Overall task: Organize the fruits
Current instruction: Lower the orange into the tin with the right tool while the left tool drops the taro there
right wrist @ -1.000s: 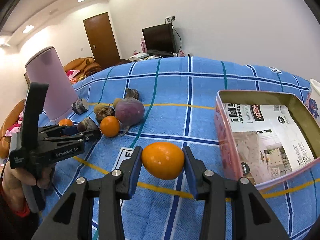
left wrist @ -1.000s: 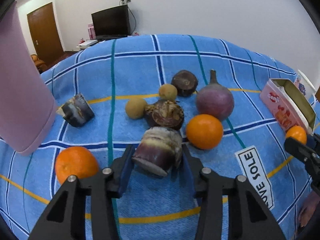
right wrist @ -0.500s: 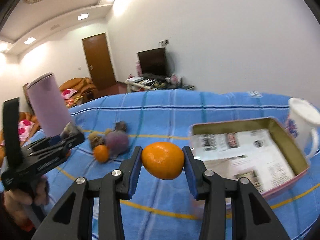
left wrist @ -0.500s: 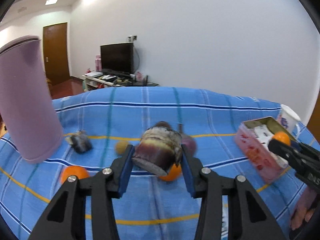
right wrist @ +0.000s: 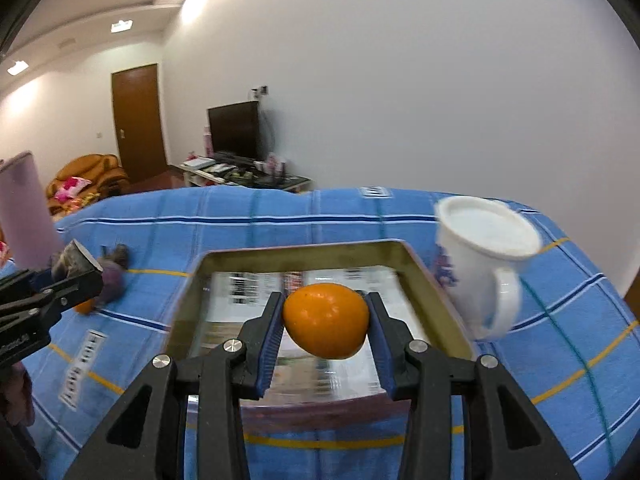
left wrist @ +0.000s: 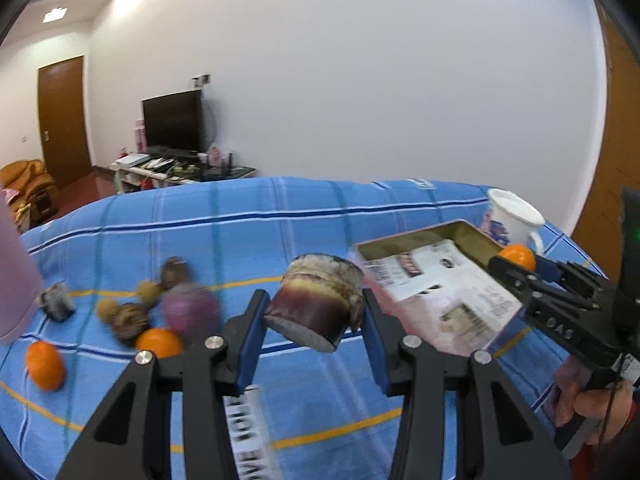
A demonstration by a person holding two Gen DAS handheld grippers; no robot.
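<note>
Where the white wall rises, a blue plaid cloth (left wrist: 304,216) spreads.

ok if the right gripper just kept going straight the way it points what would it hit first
Probably the paper-lined floor of the pink tin box. The right gripper, shut on an orange, points over the box's near wall and slightly down into it. The white mug stands off to the right. Depth is uncertain.

We see a blue plaid bedcover (right wrist: 320,216) holding a paper-lined tin tray (right wrist: 420,268), white mug (right wrist: 480,264), pink cylinder (right wrist: 24,208) and scattered fruit (left wrist: 156,312).
</note>
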